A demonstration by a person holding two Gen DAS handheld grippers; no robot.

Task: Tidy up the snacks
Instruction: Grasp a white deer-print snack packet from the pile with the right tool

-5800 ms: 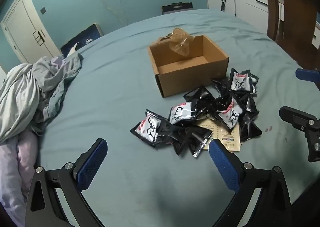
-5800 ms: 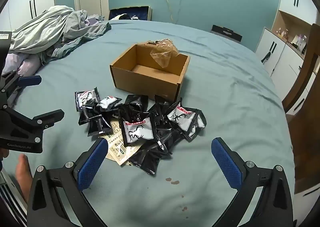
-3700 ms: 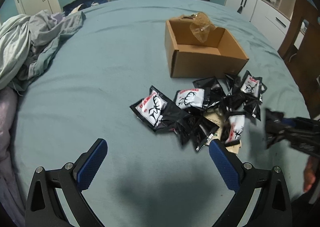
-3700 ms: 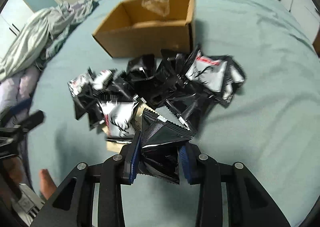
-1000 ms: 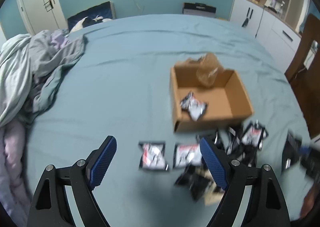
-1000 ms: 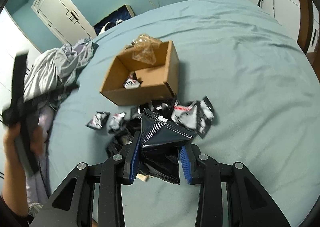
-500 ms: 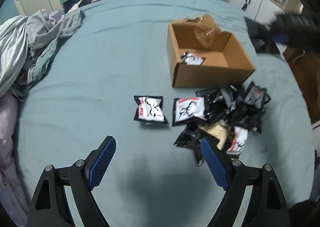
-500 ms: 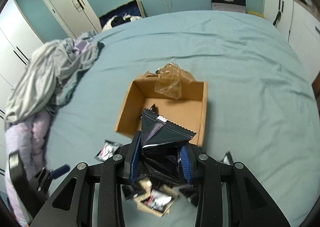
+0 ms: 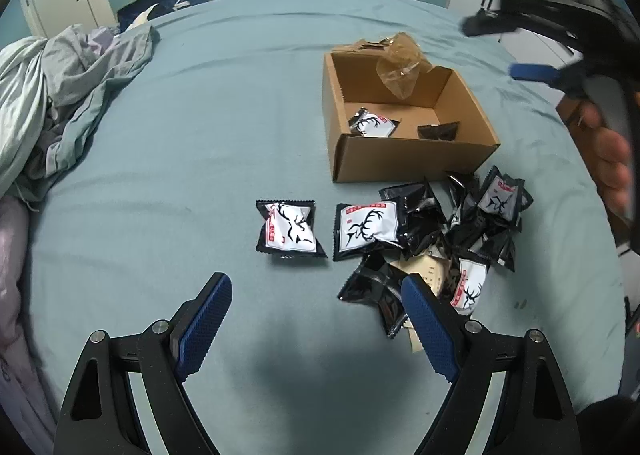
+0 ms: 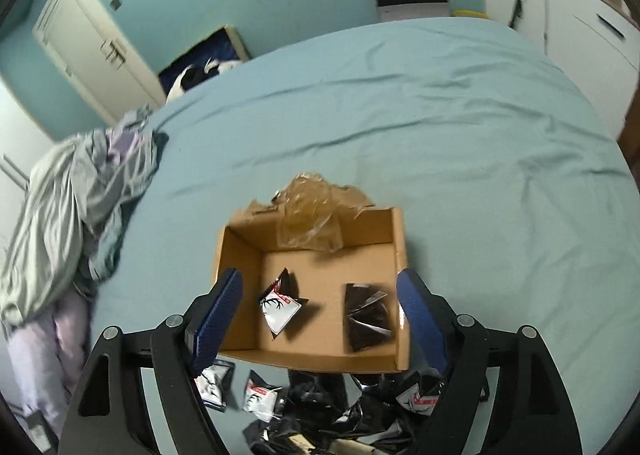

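Teal bedsheet (image 9: 224, 143), crumpled bedding (image 9: 60, 95) far left. Left gripper (image 9: 316, 319) hovered, jaws apart and empty, near the lone packet (image 9: 289, 231). Cardboard box (image 10: 316, 361) held two. Right gripper (image 10: 320, 303) jaws had just opened; its black packet (image 10: 366, 315) dropped in. Pile (image 9: 448, 239) remained outside.

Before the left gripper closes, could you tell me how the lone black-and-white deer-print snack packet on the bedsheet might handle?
The lone black-and-white deer-print snack packet looks puffy and creased, so it would probably squash rather than stay stiff. Its glossy film may be slippery. It looks light and lies flat on the soft blue bedsheet, so it should slide, not roll.
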